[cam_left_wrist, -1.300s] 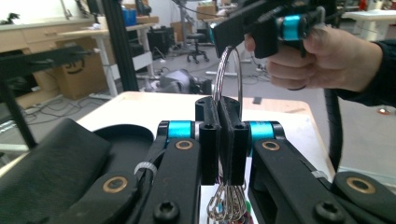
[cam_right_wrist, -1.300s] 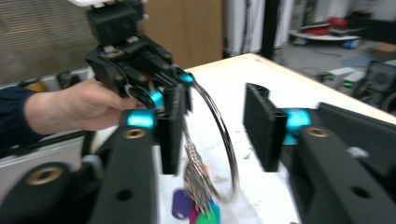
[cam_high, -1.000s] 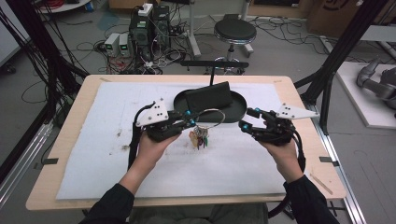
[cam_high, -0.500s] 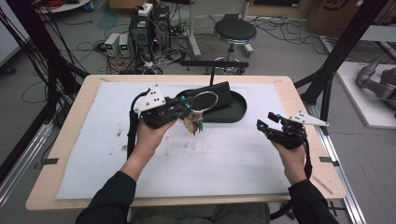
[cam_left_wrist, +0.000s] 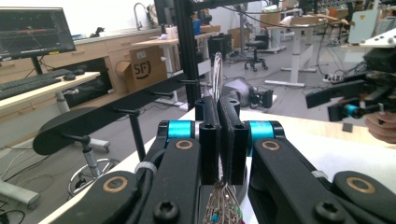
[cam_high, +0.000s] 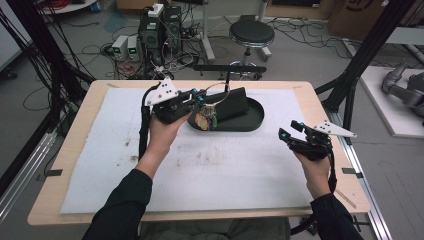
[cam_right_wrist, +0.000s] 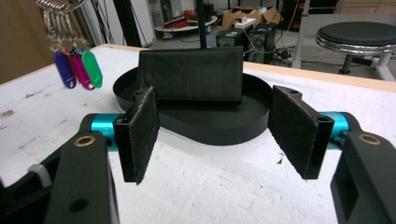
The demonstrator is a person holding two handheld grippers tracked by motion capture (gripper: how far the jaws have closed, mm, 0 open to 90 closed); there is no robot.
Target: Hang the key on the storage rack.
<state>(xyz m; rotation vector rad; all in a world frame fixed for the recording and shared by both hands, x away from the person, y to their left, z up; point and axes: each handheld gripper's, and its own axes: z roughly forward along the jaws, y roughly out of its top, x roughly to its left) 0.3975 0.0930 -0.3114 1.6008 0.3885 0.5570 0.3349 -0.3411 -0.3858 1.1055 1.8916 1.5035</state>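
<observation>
Black and oval, a shallow tray (cam_high: 252, 122) sits at the far middle of the white mat (cam_high: 210, 165) in the high view, with a black wallet (cam_high: 231, 104) propped in it. The left gripper (cam_high: 201, 96) is raised over the tray's left end, its jaws pinched on a large metal key ring (cam_high: 218, 93); a bunch of coloured key tags (cam_high: 205, 119) dangles below the jaws, above the tray's near-left rim. The right gripper (cam_high: 288, 132) hovers well apart, near the mat's right edge, jaws spread and holding nothing.

In the left gripper view, the two black jaws stand pressed together on the ring (cam_left_wrist: 217, 74), which rises thin and edge-on above them. The ring's wire loops (cam_left_wrist: 223, 205) and small coloured bits hang beneath the jaws at the bottom of the frame. The other gripper (cam_left_wrist: 348, 100) shows farther off at the right.

In the right gripper view, the pads (cam_right_wrist: 140, 130) stand wide apart over the mat, empty. Between them, farther off, lie the tray (cam_right_wrist: 224, 128) and the upright wallet (cam_right_wrist: 191, 74). The tags (cam_right_wrist: 77, 67), purple, pink and green, hang at upper left from their metal loops, left of the tray.
</observation>
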